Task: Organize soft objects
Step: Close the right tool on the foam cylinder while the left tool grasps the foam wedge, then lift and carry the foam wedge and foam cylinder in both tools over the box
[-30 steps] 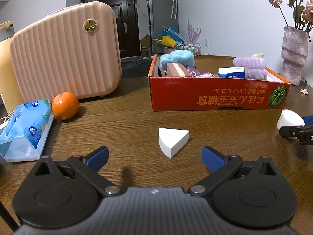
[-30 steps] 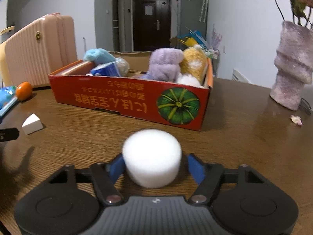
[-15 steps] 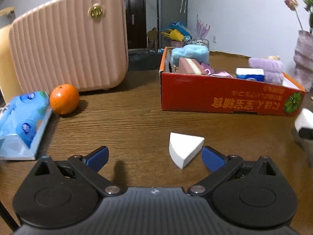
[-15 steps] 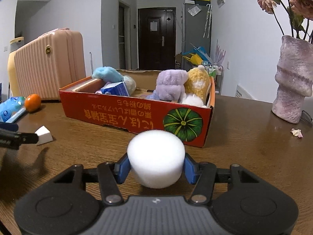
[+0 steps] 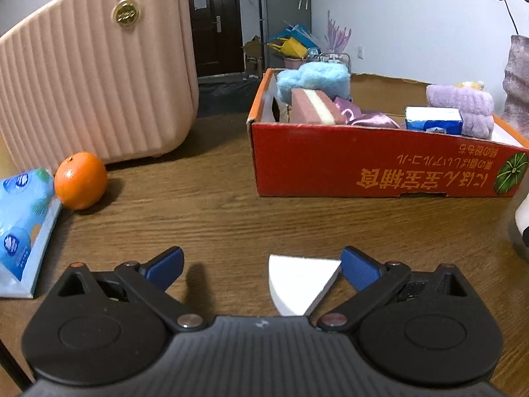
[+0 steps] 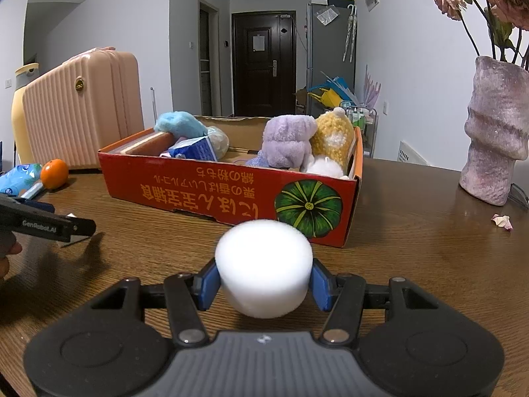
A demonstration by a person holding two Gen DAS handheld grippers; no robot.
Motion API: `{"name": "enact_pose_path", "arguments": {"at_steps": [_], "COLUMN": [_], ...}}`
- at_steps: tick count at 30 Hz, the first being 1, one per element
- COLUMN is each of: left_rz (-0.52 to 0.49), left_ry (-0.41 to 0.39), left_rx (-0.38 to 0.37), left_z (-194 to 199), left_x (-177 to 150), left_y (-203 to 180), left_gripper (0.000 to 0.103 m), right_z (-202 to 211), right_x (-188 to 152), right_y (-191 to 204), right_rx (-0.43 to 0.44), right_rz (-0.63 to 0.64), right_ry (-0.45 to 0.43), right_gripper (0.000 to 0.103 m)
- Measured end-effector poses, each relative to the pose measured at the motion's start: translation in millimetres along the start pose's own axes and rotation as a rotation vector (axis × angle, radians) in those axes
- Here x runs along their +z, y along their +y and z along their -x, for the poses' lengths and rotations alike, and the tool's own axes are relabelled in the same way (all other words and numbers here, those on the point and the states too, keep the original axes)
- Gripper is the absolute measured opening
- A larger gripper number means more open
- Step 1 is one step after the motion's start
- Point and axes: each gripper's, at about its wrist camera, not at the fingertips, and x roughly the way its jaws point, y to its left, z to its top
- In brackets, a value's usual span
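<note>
Two white foam pieces: wedge [image 5: 299, 283], cylinder [image 6: 264, 266].

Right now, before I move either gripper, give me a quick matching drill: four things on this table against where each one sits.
Things:
1. white round sponge
2. white wedge sponge
3. orange
4. purple plush

Places:
A. inside the red box
B. beside the blue tissue pack
C. clamped in the right gripper
D. on the table between the open left gripper fingers

Pairs: 1-C, 2-D, 3-B, 4-A
</note>
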Motion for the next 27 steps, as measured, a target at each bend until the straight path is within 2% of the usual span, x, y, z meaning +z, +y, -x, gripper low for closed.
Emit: {"name": "enact_pose_path", "arguments": {"at_steps": [1,6,9,11,15,27], "left_rz": [-0.007,-0.021,-0.033,-0.052,-0.097,-0.084], "left_ry": [0.000,0.004,-0.007,-0.016,-0.036,-0.068], "left_rx": [-0.001,-0.036,-0.061,-0.080,-0.068,-0.096], "left_z": [0,0,2,5,8,14], "left_x": [0,-1,-1,-2,-5,-4], "left_y": [-1,-4,-6,-10,-17,-15], "left_gripper": [0.102,0.080,0.061,0.038,0.034,0.030], "right_z": [0,-1,0,-1,-1,1], "right_x": [0,-1,-1,-1,-1,-1], "right_y": [0,-1,-1,-1,-1,1], "right_rx": [0.000,0.000,0.002,0.002,0.002,0.003], "right_rz": [0.000,-0.002,-0.002,-0.001,-0.002,0.001], "right_ry": [0.000,0.002,0.003,0.003,0.004,-0.004], "right_gripper": [0.056,0.056,0.056,0.056,0.056,0.056]}}
